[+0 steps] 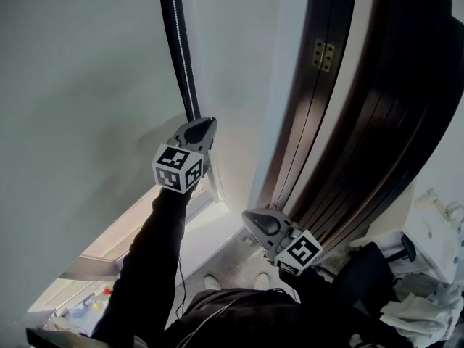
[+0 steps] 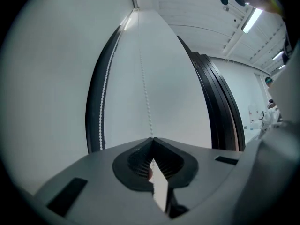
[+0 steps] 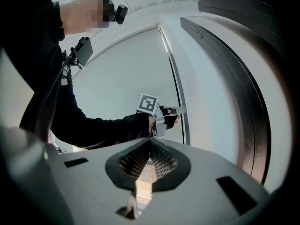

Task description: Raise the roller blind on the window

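The pale grey roller blind (image 1: 87, 85) hangs over most of the window, with a strip of daylight below its bottom edge (image 1: 152, 220). Its white bead chain (image 1: 178, 42) runs down a black side strip (image 1: 185, 78). My left gripper (image 1: 206, 126) is raised to that strip and shut on the bead chain (image 2: 147, 102), which runs straight into its closed tips (image 2: 153, 139). The right gripper view shows it beside the chain (image 3: 180, 110). My right gripper (image 1: 248, 216) hangs lower to the right, shut and holding nothing (image 3: 150, 140).
Dark wooden door panels (image 1: 348, 122) with a brass hinge (image 1: 324, 55) stand close on the right of the window reveal. Crumpled white items and clutter (image 1: 424, 281) lie at the lower right. The person's shoes (image 1: 214, 283) show on the floor below.
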`<state>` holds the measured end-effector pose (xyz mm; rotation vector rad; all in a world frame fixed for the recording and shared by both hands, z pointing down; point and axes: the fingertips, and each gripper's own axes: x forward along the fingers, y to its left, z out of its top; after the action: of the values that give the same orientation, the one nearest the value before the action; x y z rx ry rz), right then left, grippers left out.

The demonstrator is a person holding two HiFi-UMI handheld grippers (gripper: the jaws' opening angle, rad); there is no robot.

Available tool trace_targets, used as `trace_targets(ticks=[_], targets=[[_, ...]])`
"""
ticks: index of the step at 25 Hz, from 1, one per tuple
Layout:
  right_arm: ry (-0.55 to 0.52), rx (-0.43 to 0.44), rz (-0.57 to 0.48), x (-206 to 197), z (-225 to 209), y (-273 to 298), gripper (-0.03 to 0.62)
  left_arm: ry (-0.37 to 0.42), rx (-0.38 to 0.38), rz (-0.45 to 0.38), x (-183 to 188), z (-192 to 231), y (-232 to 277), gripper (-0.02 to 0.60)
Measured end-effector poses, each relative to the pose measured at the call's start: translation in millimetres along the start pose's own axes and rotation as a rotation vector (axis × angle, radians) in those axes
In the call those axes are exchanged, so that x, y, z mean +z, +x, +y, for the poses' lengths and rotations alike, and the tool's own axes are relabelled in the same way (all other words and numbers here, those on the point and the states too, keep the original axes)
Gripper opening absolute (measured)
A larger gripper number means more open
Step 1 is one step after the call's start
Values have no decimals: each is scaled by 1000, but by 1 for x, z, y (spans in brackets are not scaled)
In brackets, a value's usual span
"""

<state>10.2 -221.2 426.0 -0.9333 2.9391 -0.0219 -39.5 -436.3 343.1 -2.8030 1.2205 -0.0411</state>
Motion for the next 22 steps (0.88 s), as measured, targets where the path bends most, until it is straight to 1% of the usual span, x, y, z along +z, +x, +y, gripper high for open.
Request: trace_targets(ticks=[3,6,10,12,15,19,22], targets=[[-8,-6,1,5,-1,0,3,-22,0,-37,-2,-15,-21,6],[-20,-13,-11,14,-9,2,3,-54,-21,-67,3,-33,-39,6],[-28,-30,-31,29,-23,9,3,-59,-54,-88,4,-60,-52,6],[-33,-36,-41,37,-27,13,3,-70,-38,-104,2,-64,-62,6],[-34,-46,-51,45,-31,18,3,-68,11,-135,1,-60,-75,6],[-28,-32,-48,45,-27,24,3,-98,20,-111,-14,-60,-86,6],[-20,-20,-45,42,-23,27,3,-105,39,-108,-26,-59,-93,5]])
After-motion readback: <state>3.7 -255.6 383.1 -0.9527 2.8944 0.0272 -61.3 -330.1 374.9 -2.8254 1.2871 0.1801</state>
